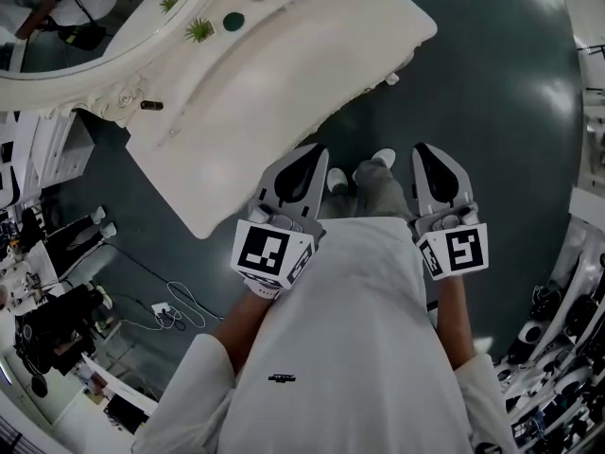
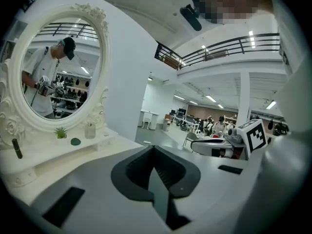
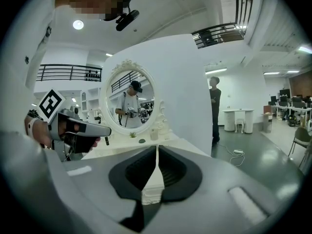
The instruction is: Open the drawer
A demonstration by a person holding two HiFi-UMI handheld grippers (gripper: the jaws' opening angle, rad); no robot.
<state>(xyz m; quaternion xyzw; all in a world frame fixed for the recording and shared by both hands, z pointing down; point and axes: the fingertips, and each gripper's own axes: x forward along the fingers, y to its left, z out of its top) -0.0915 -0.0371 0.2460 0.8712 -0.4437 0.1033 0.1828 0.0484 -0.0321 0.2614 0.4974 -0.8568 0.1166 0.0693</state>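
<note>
Glossy dark green floor (image 1: pixel 492 83) fills the head view, and a cream dressing table (image 1: pixel 284 74) with a smooth, rounded top slants across it. An oval mirror (image 1: pixel 95 17) in a carved frame stands at its far side, with a small spiky plant (image 1: pixel 199 30) and a dark round dish (image 1: pixel 233 21) beside it. My left gripper (image 1: pixel 310 151) and right gripper (image 1: pixel 427 151) are pale grey shells with black ribbed pads. Both point forward, side by side, short of the table's near edge and touching nothing.

In the left gripper view my left gripper (image 2: pixel 155 150) has its jaws pressed together, with nothing between them. The table (image 2: pixel 58 152) and the mirror (image 2: pixel 58 72) lie off to the left.

In the right gripper view my right gripper (image 3: pixel 157 147) is likewise closed and empty. Its thin slit lines up with a carved white part of the table (image 3: pixel 146 199) beyond. I cannot make out the drawer front in any view (the top hides whatever sits below it).
</note>
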